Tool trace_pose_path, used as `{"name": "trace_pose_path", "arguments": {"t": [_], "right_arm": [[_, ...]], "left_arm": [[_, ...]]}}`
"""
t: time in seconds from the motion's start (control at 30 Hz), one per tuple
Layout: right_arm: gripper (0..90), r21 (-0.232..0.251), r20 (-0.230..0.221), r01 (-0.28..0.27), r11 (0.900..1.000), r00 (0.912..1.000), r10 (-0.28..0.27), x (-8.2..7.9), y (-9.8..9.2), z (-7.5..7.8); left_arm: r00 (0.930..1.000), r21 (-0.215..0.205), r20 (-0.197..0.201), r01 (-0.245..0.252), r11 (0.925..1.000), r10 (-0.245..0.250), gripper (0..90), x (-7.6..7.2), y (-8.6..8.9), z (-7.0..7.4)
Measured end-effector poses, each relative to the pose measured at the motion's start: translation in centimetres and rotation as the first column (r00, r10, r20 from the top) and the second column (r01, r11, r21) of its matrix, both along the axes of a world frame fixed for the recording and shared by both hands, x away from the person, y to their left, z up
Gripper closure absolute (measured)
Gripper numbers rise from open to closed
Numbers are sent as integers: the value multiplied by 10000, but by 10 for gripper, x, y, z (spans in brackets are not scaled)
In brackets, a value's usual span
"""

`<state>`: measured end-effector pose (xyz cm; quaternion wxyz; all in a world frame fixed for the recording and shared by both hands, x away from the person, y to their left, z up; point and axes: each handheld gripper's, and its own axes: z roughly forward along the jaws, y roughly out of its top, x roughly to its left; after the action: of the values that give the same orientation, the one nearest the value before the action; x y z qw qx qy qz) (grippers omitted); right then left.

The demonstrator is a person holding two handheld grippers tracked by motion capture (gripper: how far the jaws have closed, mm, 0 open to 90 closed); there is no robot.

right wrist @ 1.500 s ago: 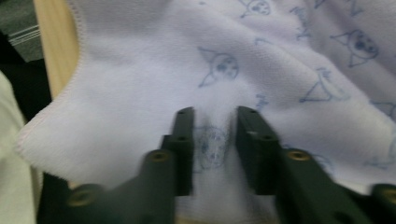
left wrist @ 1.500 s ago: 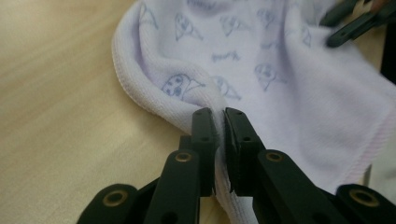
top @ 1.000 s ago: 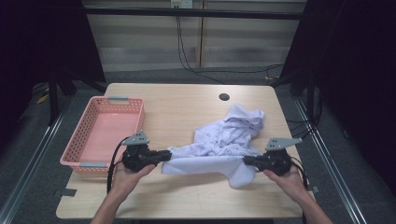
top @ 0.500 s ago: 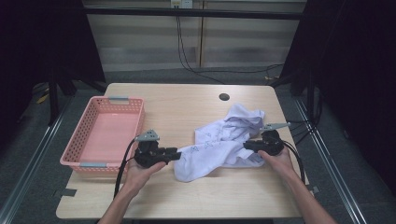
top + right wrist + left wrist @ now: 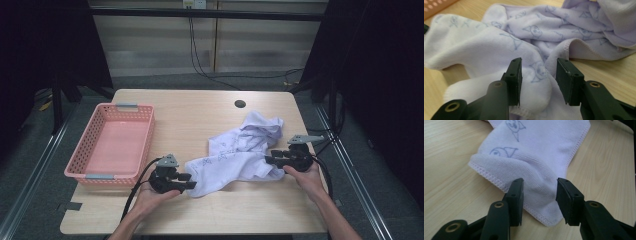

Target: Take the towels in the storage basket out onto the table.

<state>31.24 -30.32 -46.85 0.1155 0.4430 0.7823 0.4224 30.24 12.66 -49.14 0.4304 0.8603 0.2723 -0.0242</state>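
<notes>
The towel (image 5: 240, 152) lies crumpled on the table (image 5: 200, 115), long axis between the 2 grippers. Left gripper (image 5: 539, 195) and right gripper (image 5: 537, 75) both stand open around its ends.

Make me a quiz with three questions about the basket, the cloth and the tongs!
1. Where is the basket? A) on the table's left side B) under the cloth C) on the floor
2. What colour is the basket? A) green B) pink C) black
3. How are the left tongs? A) open around the cloth's corner B) shut tight with nothing in them C) inside the basket

Answers: 1 A, it sits left of the cloth in the high view. 2 B, its walls are pink. 3 A, the jaws stand apart with cloth between them.
</notes>
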Motion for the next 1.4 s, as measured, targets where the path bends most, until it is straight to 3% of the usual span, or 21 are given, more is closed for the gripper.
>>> {"name": "trace_pose_path", "arguments": {"t": [0.2,0.27,0.3,0.33,0.37,0.4,0.43,0.47,0.57,0.6,0.63,0.67,0.7,0.73,0.77,0.93,1.03,1.1,1.13,1.2,1.4], "right_arm": [[513,324,288,-24,9995,9996,15,-15,-5,8],[485,471,428,-145,9988,9990,125,-23,-4,13],[445,452,641,-404,9982,9972,375,-31,2,18],[445,452,641,-404,9982,9972,375,-31,2,18],[425,571,698,-844,9948,9943,803,-38,10,20],[425,571,698,-844,9948,9943,803,-38,10,20],[394,453,676,-1252,9911,9902,1220,-41,21,17],[394,453,676,-1252,9911,9902,1220,-41,21,17],[380,-216,359,-1511,9883,9878,1518,-37,34,4],[380,-216,359,-1511,9883,9878,1518,-37,34,4],[397,-879,122,-1605,9831,9867,1621,-34,39,-6],[397,-879,122,-1605,9831,9867,1621,-34,39,-6],[514,-1120,-45,-1672,9795,9858,1678,-33,40,-13],[514,-1120,-45,-1672,9795,9858,1678,-33,40,-13],[701,-999,-70,-1500,9836,9887,1500,-33,38,-14],[838,-202,-140,-1397,9900,9901,1394,-33,27,-10],[857,27,-94,-1335,9910,9910,1336,-35,21,-6],[857,264,-66,-1278,9915,9918,1280,-35,17,-3],[857,264,-66,-1278,9915,9918,1280,-35,17,-3],[858,524,7,-1105,9925,9939,1106,-33,13,0],[857,738,141,-866,9935,9962,858,-28,9,7]], "left_arm": [[9988,622,-124,486,9969,-479,568,-8,-13,-7],[9989,724,106,454,9963,-463,571,-12,-16,-7],[9978,1017,504,368,9941,-421,623,-14,-18,-7],[9978,1017,504,368,9941,-421,656,-14,-18,-7],[9943,1300,1021,158,9914,-293,723,-16,-20,-7],[9943,1300,1021,158,9914,-293,782,-16,-20,-7],[9947,1460,998,86,9892,-233,828,-13,-19,-6],[9947,1460,998,86,9892,-233,862,-13,-19,-6],[9992,976,390,84,9952,-123,892,-6,-15,-8],[9992,976,390,84,9952,-123,894,-6,-15,-8],[9997,886,241,72,9960,-94,895,-4,-15,-9],[9997,886,241,72,9960,-94,895,-4,-15,-9],[9999,819,141,46,9966,-58,895,-3,-14,-9],[9999,819,141,46,9966,-58,896,-3,-14,-9],[10000,779,68,43,9969,-48,896,-1,-12,-9],[10000,387,-63,-55,9992,57,897,1,-9,-6],[10000,-130,26,18,9999,-18,877,-2,-4,1],[9997,-186,75,228,9996,-227,731,-7,-6,4],[9989,-186,167,444,9988,-441,731,-9,-8,5],[9962,84,205,844,9964,-845,596,-13,-19,1],[9947,793,289,960,9922,-985,501,-13,-28,-7]]}}
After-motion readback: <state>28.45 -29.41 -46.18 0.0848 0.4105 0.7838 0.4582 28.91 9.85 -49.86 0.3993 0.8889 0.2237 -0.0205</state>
